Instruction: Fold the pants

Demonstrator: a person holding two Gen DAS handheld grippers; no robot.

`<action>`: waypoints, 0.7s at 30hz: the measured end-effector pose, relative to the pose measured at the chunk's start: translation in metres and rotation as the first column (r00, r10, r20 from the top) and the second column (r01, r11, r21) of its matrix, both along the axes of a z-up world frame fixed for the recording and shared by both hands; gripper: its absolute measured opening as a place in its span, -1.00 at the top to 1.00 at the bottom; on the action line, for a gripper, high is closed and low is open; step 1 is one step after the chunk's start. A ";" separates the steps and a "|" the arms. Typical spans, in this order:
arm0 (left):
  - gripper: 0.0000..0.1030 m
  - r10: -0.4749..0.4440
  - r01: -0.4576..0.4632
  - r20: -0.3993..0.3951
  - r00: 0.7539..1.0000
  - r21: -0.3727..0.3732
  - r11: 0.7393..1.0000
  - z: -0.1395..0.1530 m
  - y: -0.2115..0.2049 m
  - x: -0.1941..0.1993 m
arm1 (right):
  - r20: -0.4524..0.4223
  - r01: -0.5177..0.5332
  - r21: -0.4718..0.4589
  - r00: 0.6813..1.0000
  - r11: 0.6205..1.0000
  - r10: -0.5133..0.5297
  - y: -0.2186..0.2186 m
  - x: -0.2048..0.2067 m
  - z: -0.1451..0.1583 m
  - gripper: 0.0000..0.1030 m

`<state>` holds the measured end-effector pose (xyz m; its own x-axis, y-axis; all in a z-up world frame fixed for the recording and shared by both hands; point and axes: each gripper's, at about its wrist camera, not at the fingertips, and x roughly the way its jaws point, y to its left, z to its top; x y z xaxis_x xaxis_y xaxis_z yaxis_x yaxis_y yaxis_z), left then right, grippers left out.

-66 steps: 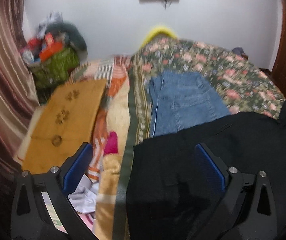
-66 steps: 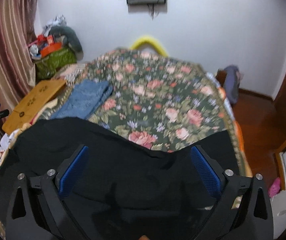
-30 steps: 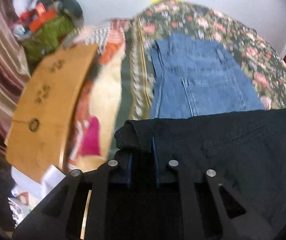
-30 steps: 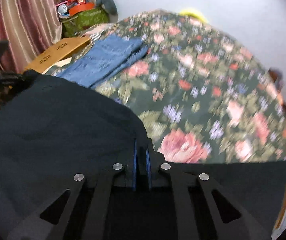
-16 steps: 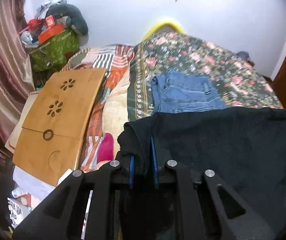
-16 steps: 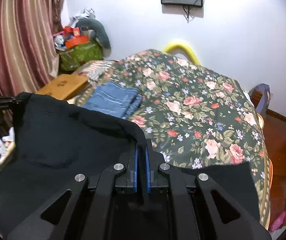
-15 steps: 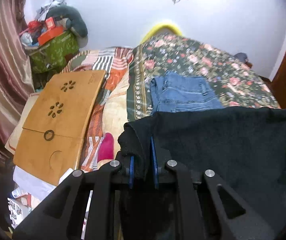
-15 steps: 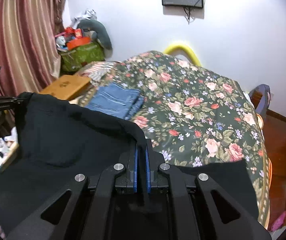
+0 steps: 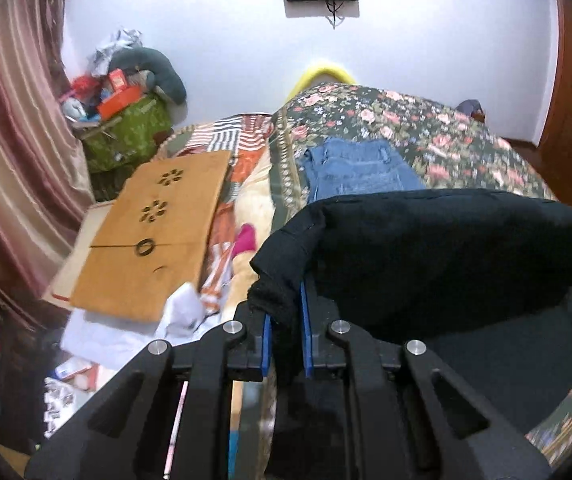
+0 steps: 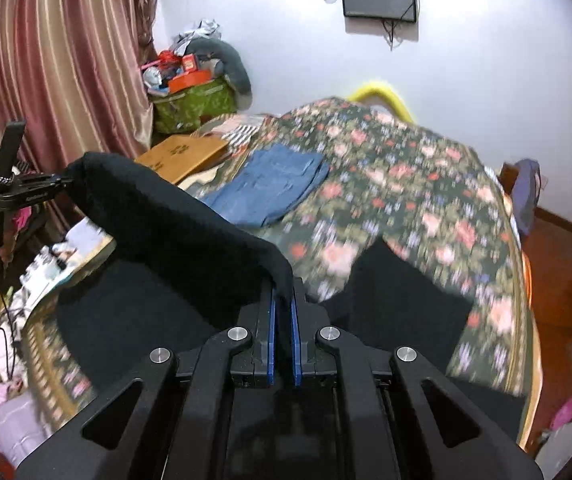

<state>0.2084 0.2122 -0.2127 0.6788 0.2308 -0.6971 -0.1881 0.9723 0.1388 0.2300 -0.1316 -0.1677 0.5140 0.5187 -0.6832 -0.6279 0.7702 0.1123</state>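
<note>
- Black pants (image 9: 426, 248) held up over the near edge of a bed w/ a floral bedspread (image 10: 414, 184); one edge of the fabric is stretched between two claws, the rest hangs down & drapes on the bed's near edge.
- Left claw (image 9: 284, 336) pressed together, pinching a bunched corner of the pants; blue pads (image 9: 306, 320) show on either side of the cloth.
- Right claw (image 10: 282, 332) also pressed together, pinching the other corner; only a thin bit of cloth sits between its pads.
- Folded blue jeans (image 10: 269, 188) lie flat on the bed beyond the pants, toward the left edge.
- Risk: right-side grip looks shallow, so a tug or swing could pull the corner free & drop that side.
- Risk: lifted edge sags between the claws; if laid down slack, the fold prob. lands crooked or wrinkled.
- Risk: carrying the edge too far toward the far side could drape it on the jeans & disturb them.
- Risk: hanging part near the bed's left edge might slide off toward the clutter & wooden tray (image 9: 153, 232) beside the bed.
- Right view is partly blurred, so how the lower part lies can't be told.
</note>
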 end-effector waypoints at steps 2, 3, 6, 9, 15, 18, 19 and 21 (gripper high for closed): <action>0.78 -0.001 0.001 -0.005 1.000 0.022 1.000 -0.009 -0.006 -0.022 | -0.033 0.002 0.002 0.999 1.000 -0.002 -0.001 -0.019 -0.010 0.90; 0.78 0.000 0.000 -0.009 1.000 0.021 1.000 -0.014 -0.007 -0.029 | -0.047 0.003 0.001 0.999 1.000 -0.003 -0.002 -0.026 -0.014 0.90; 0.79 0.010 -0.011 -0.031 0.999 -0.029 1.000 -0.029 -0.005 -0.055 | -0.086 0.009 -0.009 0.996 1.000 -0.010 -0.003 -0.045 -0.031 0.90; 0.79 0.021 -0.027 -0.077 0.997 -0.082 0.996 -0.050 0.000 -0.073 | -0.126 0.016 -0.036 0.992 0.999 -0.020 -0.002 -0.059 -0.052 0.90; 0.94 0.039 -0.060 -0.185 0.982 -0.111 0.992 -0.084 0.005 -0.090 | -0.184 0.019 -0.058 0.983 0.998 -0.029 -0.004 -0.071 -0.070 0.83; 0.94 0.053 -0.074 -0.180 0.982 -0.111 0.991 -0.078 0.011 -0.099 | -0.192 0.014 -0.066 0.981 0.998 -0.026 -0.010 -0.068 -0.060 0.74; 0.94 0.059 -0.079 -0.166 0.984 -0.116 0.990 -0.073 0.014 -0.102 | -0.193 0.016 -0.071 0.981 0.997 -0.030 -0.011 -0.070 -0.057 0.63; 0.94 0.070 -0.087 -0.128 0.989 -0.129 0.988 -0.057 0.018 -0.103 | -0.184 0.028 -0.080 0.982 0.996 -0.042 -0.017 -0.070 -0.048 0.43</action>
